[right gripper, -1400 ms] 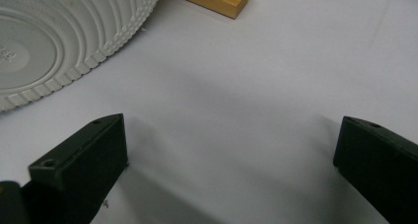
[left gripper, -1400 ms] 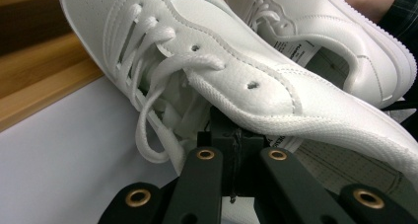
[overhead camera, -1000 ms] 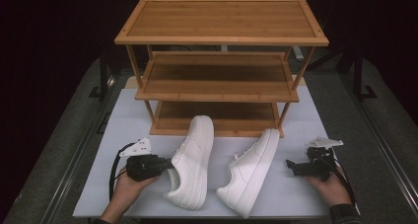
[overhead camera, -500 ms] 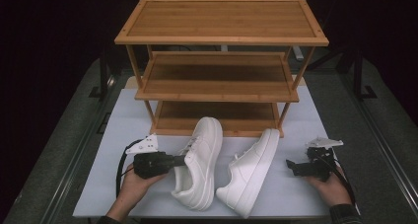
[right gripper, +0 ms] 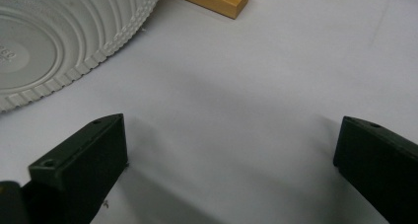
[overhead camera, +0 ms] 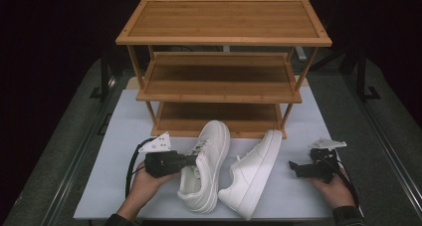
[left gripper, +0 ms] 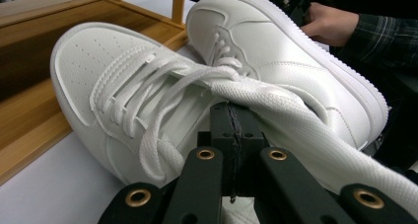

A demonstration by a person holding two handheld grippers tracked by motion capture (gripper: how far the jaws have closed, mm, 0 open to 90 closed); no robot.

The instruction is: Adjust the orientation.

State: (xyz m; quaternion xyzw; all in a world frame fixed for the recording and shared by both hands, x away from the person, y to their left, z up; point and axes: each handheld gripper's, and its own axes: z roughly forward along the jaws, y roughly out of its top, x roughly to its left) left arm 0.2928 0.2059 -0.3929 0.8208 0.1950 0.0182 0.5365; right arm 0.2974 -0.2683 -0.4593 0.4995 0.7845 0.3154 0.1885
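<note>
- High view: my left gripper [overhead camera: 191, 161] is clenched on the near side wall of the left shoe [overhead camera: 206, 164], tipping it up off the bench [overhead camera: 114, 151], I'd guess to carry it to the rack [overhead camera: 221, 91] just beyond. The right shoe [overhead camera: 251, 173] lies on its side between my grippers.
- Left gripper view: the jaws pinch the shoe's collar edge, laces just ahead.
- Right gripper view: my right gripper [right gripper: 229, 155] sits released, jaws wide over bare bench, the sole [right gripper: 59, 31] ahead to its left.

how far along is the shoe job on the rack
Done: nothing is shelved; the bamboo rack stands bare. In hand: the left gripper is shut on the left shoe at its collar. Left: the right shoe lies on its side, and the right gripper is open.
</note>
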